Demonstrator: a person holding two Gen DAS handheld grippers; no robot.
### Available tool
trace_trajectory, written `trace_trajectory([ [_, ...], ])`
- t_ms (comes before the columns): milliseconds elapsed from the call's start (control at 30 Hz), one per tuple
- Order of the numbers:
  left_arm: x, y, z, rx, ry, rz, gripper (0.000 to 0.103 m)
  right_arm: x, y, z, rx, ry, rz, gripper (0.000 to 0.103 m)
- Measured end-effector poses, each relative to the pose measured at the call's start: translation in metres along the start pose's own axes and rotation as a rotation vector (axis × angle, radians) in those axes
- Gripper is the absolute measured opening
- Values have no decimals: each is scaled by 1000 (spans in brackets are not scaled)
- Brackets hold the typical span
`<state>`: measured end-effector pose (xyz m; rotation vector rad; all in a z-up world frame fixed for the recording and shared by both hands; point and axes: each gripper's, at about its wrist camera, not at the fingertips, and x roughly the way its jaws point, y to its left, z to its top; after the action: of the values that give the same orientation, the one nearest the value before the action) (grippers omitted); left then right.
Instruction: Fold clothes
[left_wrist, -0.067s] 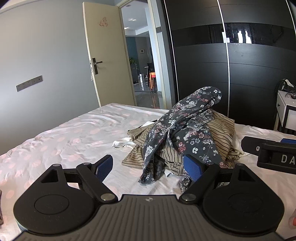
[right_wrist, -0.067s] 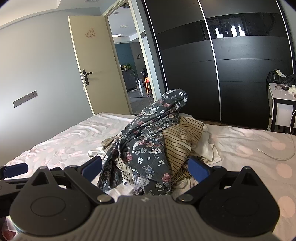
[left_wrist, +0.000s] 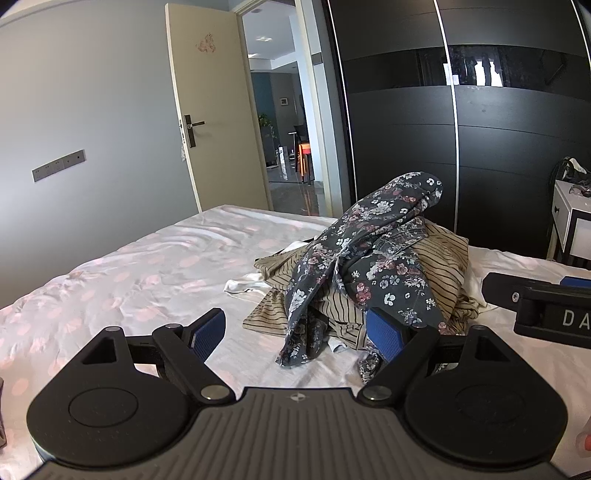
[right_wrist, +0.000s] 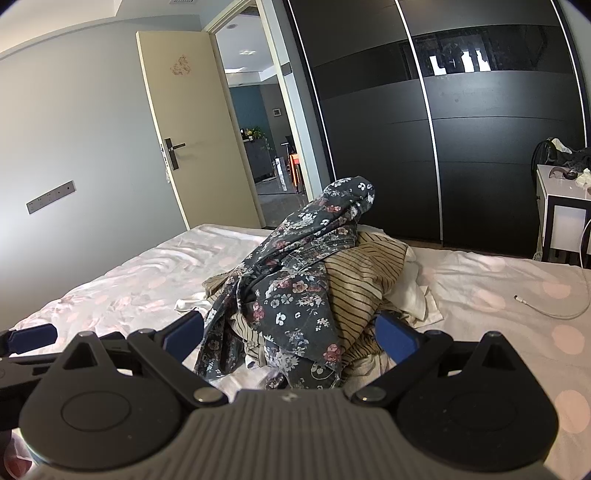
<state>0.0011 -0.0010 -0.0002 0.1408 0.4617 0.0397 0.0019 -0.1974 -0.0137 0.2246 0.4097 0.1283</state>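
- The black sliding wardrobe (left_wrist: 461, 129) fills the far wall, with a cream door (left_wrist: 210, 122) standing open to its left.
- The bed (left_wrist: 129, 273), covered in a white sheet with pale pink dots, carries everything in front of the cameras.
- A heap of clothes sits near the middle of the bed: a dark floral garment (left_wrist: 373, 254) is draped over the top and rises to a peak, hanging down the near side.
- Under it lies a tan striped garment (left_wrist: 443, 266), and a white garment (right_wrist: 417, 291) pokes out at the heap's edges.
- The left tool (left_wrist: 295, 332) hovers just before the heap, its blue-padded fingers (left_wrist: 208, 328) spread wide apart, gripping nothing.
- The right tool (right_wrist: 291, 332) is likewise held spread, its fingers either side of the heap's near edge, nothing clamped.
- A white nightstand (right_wrist: 561, 221) stands at the far right.
- A thin white cable (right_wrist: 554, 314) lies on the sheet, right of the heap.
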Motion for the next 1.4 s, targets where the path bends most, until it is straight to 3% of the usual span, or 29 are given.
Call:
trace_trajectory([
  [1400,4,0,-3,-2,23,18,84,4,12,-10,-20,21,35,100],
])
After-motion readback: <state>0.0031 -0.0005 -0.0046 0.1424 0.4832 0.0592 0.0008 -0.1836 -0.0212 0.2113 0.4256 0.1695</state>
